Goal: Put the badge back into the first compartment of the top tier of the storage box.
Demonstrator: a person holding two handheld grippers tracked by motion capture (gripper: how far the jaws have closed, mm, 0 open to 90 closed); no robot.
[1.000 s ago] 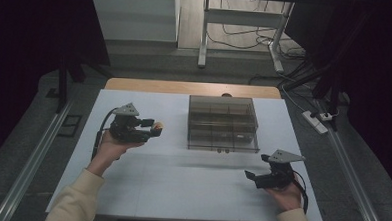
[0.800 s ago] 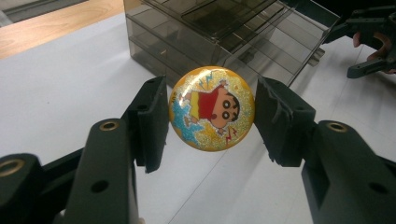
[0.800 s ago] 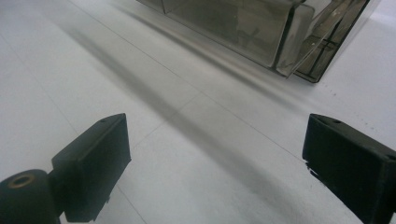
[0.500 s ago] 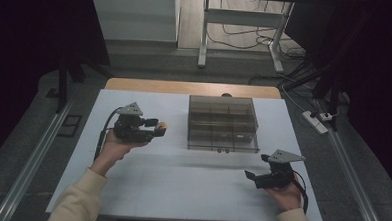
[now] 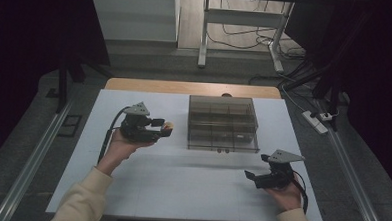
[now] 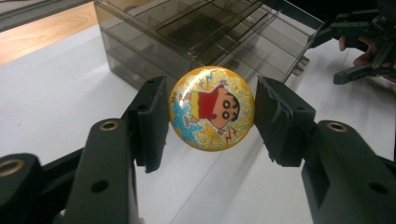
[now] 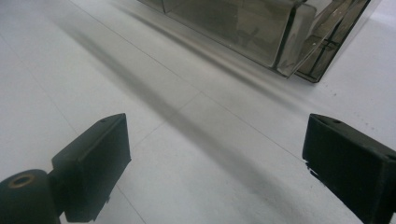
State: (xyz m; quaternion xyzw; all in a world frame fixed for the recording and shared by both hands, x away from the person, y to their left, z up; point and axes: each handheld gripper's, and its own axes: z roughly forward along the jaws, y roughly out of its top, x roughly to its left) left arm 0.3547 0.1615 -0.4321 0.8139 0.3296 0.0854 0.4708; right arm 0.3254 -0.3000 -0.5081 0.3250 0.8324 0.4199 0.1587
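A round yellow glitter badge (image 6: 211, 108) with a cartoon boy on it sits between the jaws of my left gripper (image 6: 210, 116), which is shut on its edges. From above, the left gripper (image 5: 164, 127) hangs over the white table, left of the smoky clear drawer box (image 5: 223, 123), with the badge (image 5: 168, 125) at its tip. The box (image 6: 196, 32) lies just beyond the badge. My right gripper (image 5: 252, 176) rests low near the table's front right, jaws wide open and nothing between them. Its two pads (image 7: 95, 161) frame bare table, with the box's corner (image 7: 299, 37) ahead.
The white table (image 5: 180, 190) has free room in front of the box and between the two hands. A wooden strip (image 5: 135, 85) runs along the far edge. Beyond it are a floor with cables, a power strip (image 5: 316, 121) and desk legs.
The left gripper has carried the badge to the right, closer to the drawer box. The right gripper has stayed where it was.
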